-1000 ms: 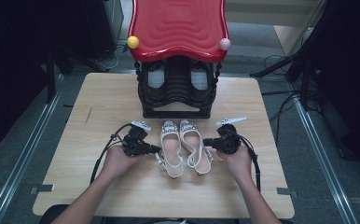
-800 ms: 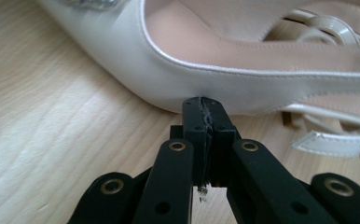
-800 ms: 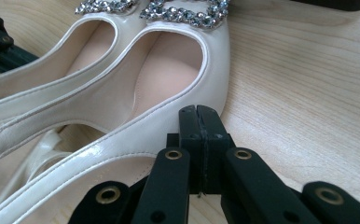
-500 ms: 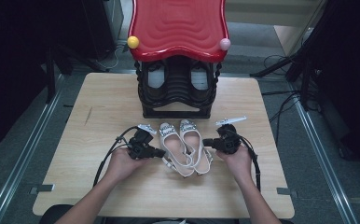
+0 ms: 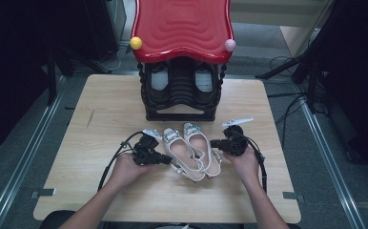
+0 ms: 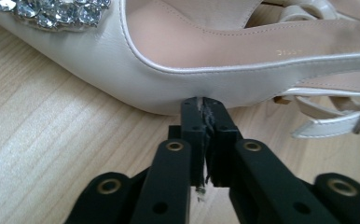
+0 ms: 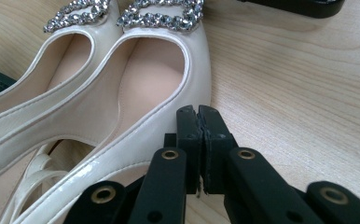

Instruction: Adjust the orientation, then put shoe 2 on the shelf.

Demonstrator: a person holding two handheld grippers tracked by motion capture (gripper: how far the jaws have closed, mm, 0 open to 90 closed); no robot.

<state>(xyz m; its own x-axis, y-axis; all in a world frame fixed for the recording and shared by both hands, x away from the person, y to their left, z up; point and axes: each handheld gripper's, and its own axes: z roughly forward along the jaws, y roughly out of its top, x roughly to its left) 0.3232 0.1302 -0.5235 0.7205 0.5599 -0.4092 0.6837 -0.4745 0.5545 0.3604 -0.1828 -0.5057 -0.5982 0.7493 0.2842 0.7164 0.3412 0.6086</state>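
Item: shoe pair (image 5: 190, 152), mid-frame on table (image 5: 101, 109), below rack (image 5: 181, 90). Left gripper (image 6: 202, 100): jaws pressed together, tips against left shoe side, just beginning to part. Right gripper (image 7: 197, 111): likewise closed, at right shoe rim. Step: squaring pair. Next, likely: spread jaws, pinch rims, lift toward rack.

A red-topped black rack (image 5: 181, 102) stands on the wooden table (image 5: 101, 119).

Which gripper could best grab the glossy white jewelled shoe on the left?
Left. The left gripper touches the left white shoe, jaws just opening, nothing between them; the right gripper sits by the other shoe.
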